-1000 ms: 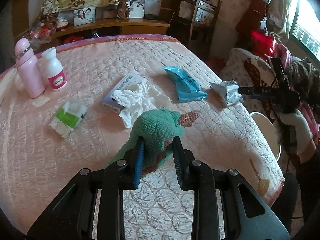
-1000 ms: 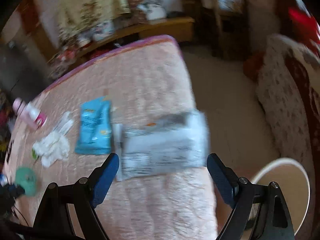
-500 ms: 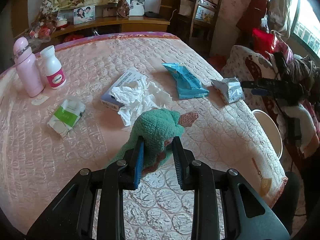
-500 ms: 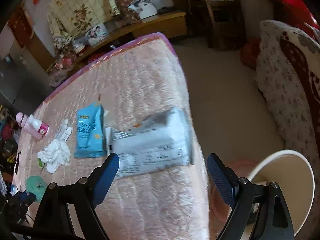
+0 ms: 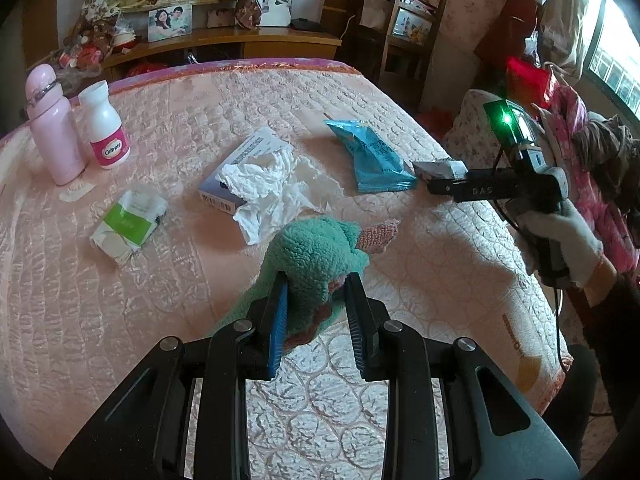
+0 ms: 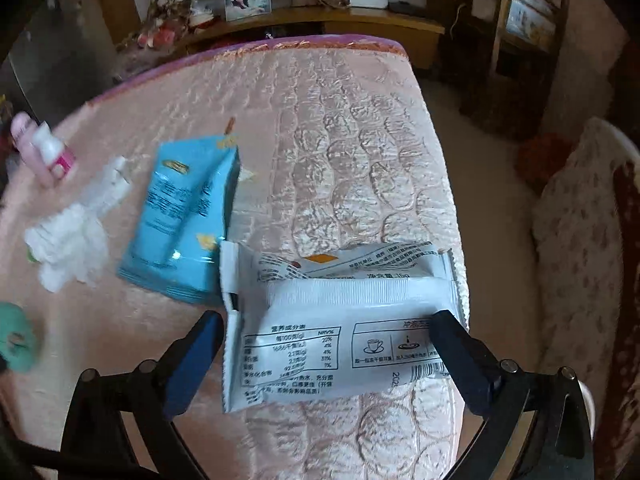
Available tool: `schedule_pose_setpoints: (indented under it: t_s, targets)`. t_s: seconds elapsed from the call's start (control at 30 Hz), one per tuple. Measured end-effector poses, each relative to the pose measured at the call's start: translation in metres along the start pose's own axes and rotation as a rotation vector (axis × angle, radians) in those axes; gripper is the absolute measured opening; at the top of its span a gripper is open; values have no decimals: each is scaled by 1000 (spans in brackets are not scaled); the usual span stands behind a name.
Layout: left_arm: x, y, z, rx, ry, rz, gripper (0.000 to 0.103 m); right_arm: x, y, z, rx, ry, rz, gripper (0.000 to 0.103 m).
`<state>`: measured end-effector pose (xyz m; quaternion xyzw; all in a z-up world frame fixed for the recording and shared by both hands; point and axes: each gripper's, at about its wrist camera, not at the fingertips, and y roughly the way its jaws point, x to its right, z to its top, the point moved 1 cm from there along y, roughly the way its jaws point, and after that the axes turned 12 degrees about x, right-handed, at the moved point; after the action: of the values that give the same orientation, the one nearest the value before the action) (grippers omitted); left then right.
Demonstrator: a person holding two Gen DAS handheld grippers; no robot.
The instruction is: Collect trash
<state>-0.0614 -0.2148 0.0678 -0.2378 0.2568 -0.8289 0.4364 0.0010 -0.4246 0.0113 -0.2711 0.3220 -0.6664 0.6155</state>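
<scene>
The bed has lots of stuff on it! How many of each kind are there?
Bottles: 2, pink, white
Wrappers: 3, blue, white, green-and-white
Tissue: 1
Box: 1
Green plush toy: 1
Total: 8

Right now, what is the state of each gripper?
Left gripper: shut on the green plush toy.
Right gripper: open, jaws on either side of the white snack wrapper, not gripping it.
</scene>
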Motion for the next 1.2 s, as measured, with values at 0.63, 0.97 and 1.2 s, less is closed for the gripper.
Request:
schedule_pose_setpoints:
  t_s: [0.63,0.97,1.2]
  targets:
    - [58,-6,9,24,17,-89,25,1,-98,-39,212,-74,48,28]
    - [136,17,11,7,67,-170,25,23,-156,-78,234,-52,9,28]
    - [189,41,17,-11,83,-222,25,56,-187,-102,256,-2,-39,28]
